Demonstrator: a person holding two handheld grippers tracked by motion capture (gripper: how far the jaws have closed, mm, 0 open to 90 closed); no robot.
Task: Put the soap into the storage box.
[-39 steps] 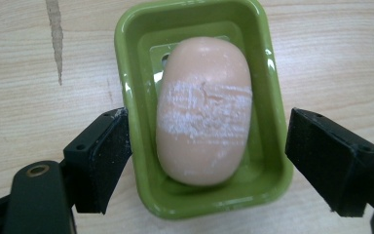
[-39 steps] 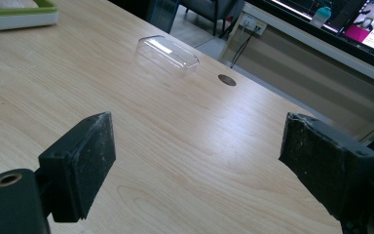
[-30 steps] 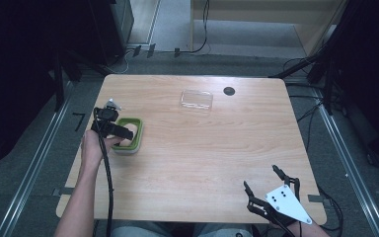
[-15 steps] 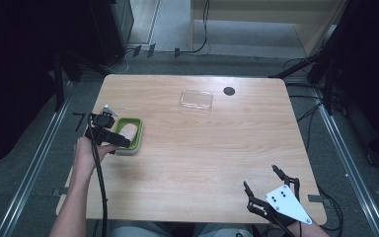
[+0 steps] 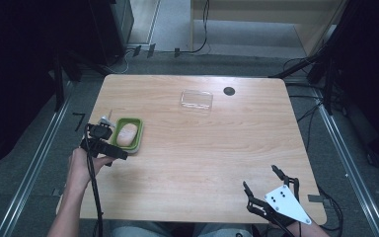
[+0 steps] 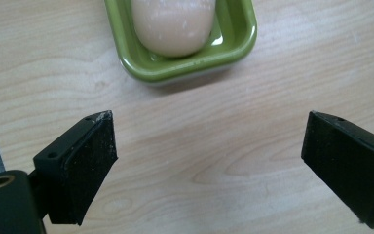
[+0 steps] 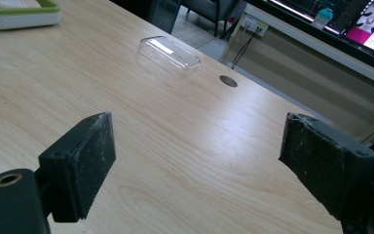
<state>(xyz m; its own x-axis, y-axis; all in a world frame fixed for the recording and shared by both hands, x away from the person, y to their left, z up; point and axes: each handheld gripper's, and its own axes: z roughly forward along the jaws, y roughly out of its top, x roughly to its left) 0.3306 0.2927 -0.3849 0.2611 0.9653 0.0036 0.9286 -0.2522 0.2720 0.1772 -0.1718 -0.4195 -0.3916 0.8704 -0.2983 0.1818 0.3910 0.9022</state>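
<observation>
A person's left gripper (image 5: 109,148), jaws spread and empty, is hovering just beside a green dish (image 5: 136,132) holding a smooth, likely slippery soap bar (image 5: 127,134) near the table's (image 5: 217,148) left edge, best gripped across its narrow sides, while the right gripper (image 5: 264,190) is idling agape.

Left tongs (image 5: 112,149): held in the person's left hand (image 5: 79,167) at the left edge of the table (image 5: 202,143), forearm entering from the bottom, jaws spread wide with nothing between them. Right tongs (image 5: 261,188): near the table's front right corner, grey three-cornered plate on top, jaws likewise wide apart and empty.
</observation>
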